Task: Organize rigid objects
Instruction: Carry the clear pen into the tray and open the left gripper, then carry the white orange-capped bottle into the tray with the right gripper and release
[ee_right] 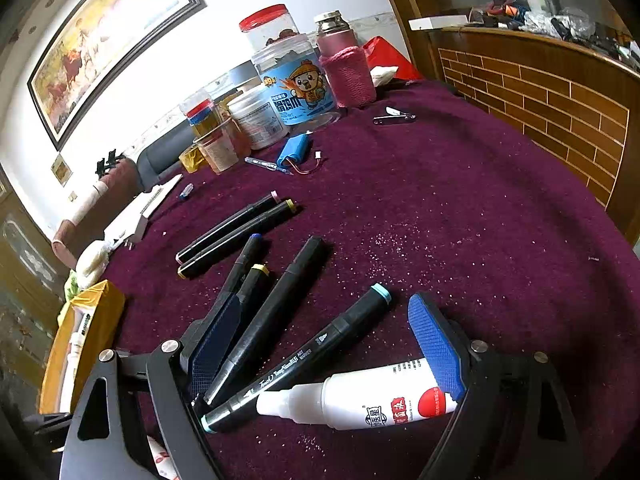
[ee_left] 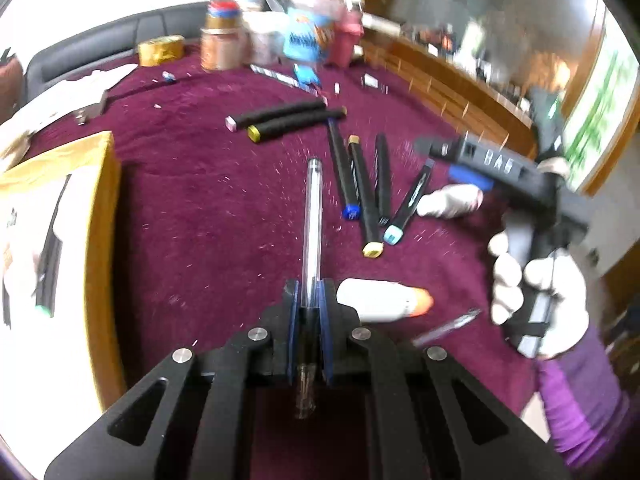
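Pointing away along the left gripper (ee_left: pixel 308 300), seemingly clamped: clear pen (ee_left: pixel 311 216).

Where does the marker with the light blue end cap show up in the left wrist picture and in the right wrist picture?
Left wrist view: the light blue capped marker lies right of centre, rightmost of the fanned black markers.
Right wrist view: the same marker lies low in the middle, between the open fingers of the right gripper, its near end beside the white bottle.
Shared landmark: the blue cartoon-label tub at the table's far edge.
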A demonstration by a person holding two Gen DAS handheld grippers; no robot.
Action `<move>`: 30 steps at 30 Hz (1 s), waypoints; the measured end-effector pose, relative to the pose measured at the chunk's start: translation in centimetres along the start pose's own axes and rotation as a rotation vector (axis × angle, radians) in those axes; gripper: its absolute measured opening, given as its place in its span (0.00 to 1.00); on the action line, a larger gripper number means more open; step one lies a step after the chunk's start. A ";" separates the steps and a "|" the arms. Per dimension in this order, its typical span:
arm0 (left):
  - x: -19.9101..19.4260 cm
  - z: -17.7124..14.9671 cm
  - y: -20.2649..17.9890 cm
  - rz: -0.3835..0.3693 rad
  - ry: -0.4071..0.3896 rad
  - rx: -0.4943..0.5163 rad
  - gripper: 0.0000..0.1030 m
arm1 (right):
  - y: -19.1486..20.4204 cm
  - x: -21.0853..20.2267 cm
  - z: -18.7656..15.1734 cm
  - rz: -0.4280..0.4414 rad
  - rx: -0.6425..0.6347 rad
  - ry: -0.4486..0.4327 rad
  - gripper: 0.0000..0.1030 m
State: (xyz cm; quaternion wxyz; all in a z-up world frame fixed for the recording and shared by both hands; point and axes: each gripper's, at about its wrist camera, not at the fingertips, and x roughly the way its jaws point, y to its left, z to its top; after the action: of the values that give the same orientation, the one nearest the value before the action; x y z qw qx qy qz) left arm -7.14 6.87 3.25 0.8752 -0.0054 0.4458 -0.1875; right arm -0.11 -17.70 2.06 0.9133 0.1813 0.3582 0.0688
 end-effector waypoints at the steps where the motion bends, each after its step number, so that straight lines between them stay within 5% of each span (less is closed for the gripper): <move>1: -0.9 -0.2 0.4 -0.014 -0.023 -0.020 0.07 | 0.0 -0.4 0.0 0.003 0.001 0.010 0.80; 5: -4.7 -1.4 2.0 -0.082 -0.120 -0.092 0.07 | 2.4 -3.1 -1.5 0.125 -0.106 0.058 0.80; 9: -7.3 -2.1 4.5 -0.131 -0.188 -0.163 0.07 | 7.6 -3.9 -5.3 0.232 -0.385 0.207 0.80; 14: -9.4 -3.7 8.0 -0.117 -0.232 -0.246 0.07 | 11.5 -3.5 -8.1 0.184 -0.592 0.227 0.72; 16: -10.2 -4.5 9.7 -0.105 -0.241 -0.282 0.08 | 12.0 -2.7 -8.5 0.173 -0.616 0.247 0.54; 20: -11.5 -5.8 12.5 -0.092 -0.250 -0.335 0.09 | 12.4 -1.1 -8.9 0.127 -0.648 0.273 0.37; 21: -11.8 -6.0 13.4 -0.101 -0.251 -0.355 0.09 | 12.5 -0.8 -9.2 0.126 -0.647 0.287 0.23; 24: -12.6 -6.1 15.3 -0.007 -0.268 -0.362 0.09 | 12.7 -0.9 -9.1 0.130 -0.616 0.296 0.23; 30: -13.3 -6.0 19.1 0.009 -0.285 -0.413 0.09 | 14.3 -2.0 -7.4 0.193 -0.530 0.265 0.23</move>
State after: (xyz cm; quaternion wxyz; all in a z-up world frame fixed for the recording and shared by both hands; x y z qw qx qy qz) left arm -12.78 29.97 6.59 0.9104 -0.2087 0.3468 -0.0858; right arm -6.56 -2.91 3.77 0.8633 -0.0405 0.4251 0.2692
